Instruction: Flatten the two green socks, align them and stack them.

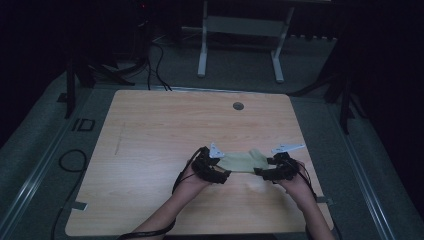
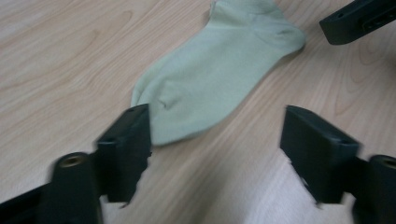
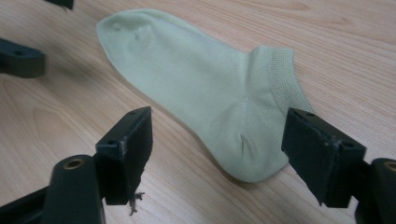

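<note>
A pale green ankle sock [image 1: 243,161] lies flat on the wooden table [image 1: 150,130], near its front right. My left gripper [image 1: 225,174] stands at the sock's toe end, jaws wide apart. In the left gripper view the sock [image 2: 219,70] stretches away from the open left gripper [image 2: 215,112], with the toe just beside one jaw and nothing pinched. My right gripper [image 1: 260,172] is at the heel and cuff end. In the right gripper view the sock [image 3: 205,88] lies just ahead of the open right gripper [image 3: 219,115], whose pads do not press it.
A round cable hole [image 1: 238,106] sits near the table's far edge. Behind the table stands a white frame [image 1: 240,45] on the floor. Black cables [image 1: 70,160] loop on the floor at the left. Bare wood spreads left of the hands.
</note>
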The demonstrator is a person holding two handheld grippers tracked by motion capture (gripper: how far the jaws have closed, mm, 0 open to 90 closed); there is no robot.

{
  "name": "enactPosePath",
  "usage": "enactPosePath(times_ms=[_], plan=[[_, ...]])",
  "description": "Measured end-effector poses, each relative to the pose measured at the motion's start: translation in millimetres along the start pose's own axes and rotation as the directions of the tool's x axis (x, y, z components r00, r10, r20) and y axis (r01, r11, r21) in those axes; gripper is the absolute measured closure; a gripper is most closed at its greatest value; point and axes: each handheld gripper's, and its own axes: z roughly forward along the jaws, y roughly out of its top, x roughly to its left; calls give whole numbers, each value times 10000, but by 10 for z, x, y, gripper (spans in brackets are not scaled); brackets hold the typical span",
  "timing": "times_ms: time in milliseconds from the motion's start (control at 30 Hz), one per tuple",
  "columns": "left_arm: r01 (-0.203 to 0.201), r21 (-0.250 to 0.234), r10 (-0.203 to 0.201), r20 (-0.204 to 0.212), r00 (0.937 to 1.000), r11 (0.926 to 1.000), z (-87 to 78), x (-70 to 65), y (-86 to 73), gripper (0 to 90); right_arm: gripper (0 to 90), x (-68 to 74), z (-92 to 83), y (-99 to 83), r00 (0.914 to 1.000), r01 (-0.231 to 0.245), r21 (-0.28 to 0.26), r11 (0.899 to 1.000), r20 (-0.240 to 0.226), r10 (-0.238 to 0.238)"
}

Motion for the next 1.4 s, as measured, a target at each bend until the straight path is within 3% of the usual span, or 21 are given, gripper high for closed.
enactPosePath(times_ms=[67,200,367,600,767,800,933,1067,1167,1400], plan=[[-65,-36,64,-227,9997,10000,-43,9,-27,136,218,-6,-18,-16,9999,-94,-123,9999,-45,93],[326,-561,-352,-462,9983,9979,-149,71,-102,72,184,-20,-62,-51,9999,-102,-404,9991,96,106],[448,-913,-492,-464,9977,9948,-262,148,-218,70,159,-46,-102,-109,9989,1,-675,9977,477,31],[490,-645,-524,-517,9973,9967,-351,223,-435,70,160,-68,-186,-233,9984,-105,-877,9961,540,153],[591,-556,-615,-419,9972,9967,-412,268,-537,70,160,-100,-214,-314,9984,-144,-819,9965,527,188],[472,-615,-486,-224,9986,9970,-449,284,-593,70,160,-110,-220,-334,9983,-191,-811,9965,531,234],[560,-572,-580,-329,9978,9968,-519,320,-692,70,157,-164,-250,-429,9975,-380,-865,9955,569,430],[701,-576,-726,-428,9964,9959,-584,391,-799,70,152,-185,-260,-500,9975,-270,-931,9953,626,329],[741,-397,-769,-719,9944,9965,-610,449,-882,70,150,-195,-275,-547,9973,-344,-943,9949,620,403],[1080,-386,-1115,-1046,9882,9934,-724,557,-1061,71,150,-203,-324,-689,9956,-58,-1059,9944,926,156]])
